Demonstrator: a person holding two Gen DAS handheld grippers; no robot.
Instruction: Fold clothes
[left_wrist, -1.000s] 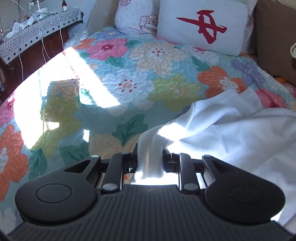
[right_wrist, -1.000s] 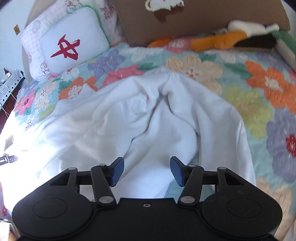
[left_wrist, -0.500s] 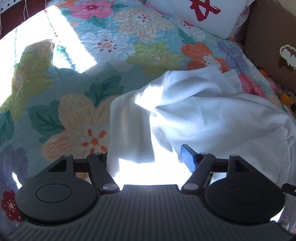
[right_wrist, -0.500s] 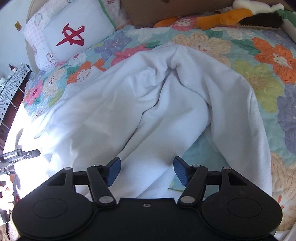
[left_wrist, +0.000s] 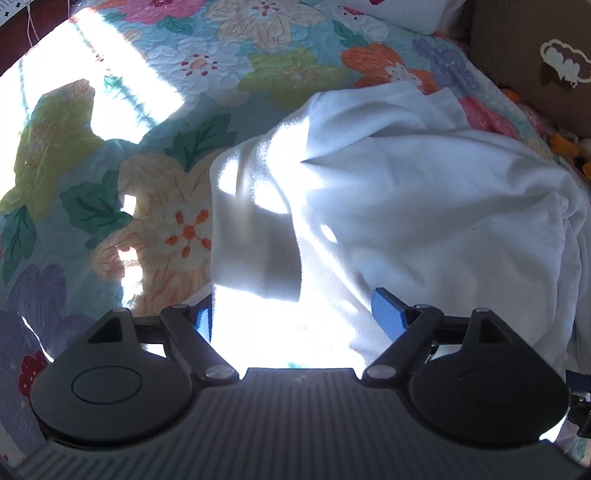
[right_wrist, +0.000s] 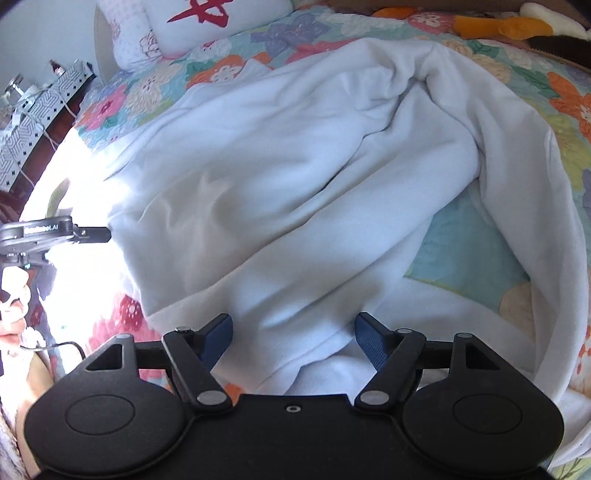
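white garment — crumpled, sleeve toward camera

Red character on white pillow

A floral quilt is covering the bed, with hard sunlight falling across its left part. A white pillow with a red mark is lying at the head, leaning against a pale flowered pillow. A brown cushion is sitting at the far right, an orange plush toy lying near it. A patterned cloth is draping a dark side table.
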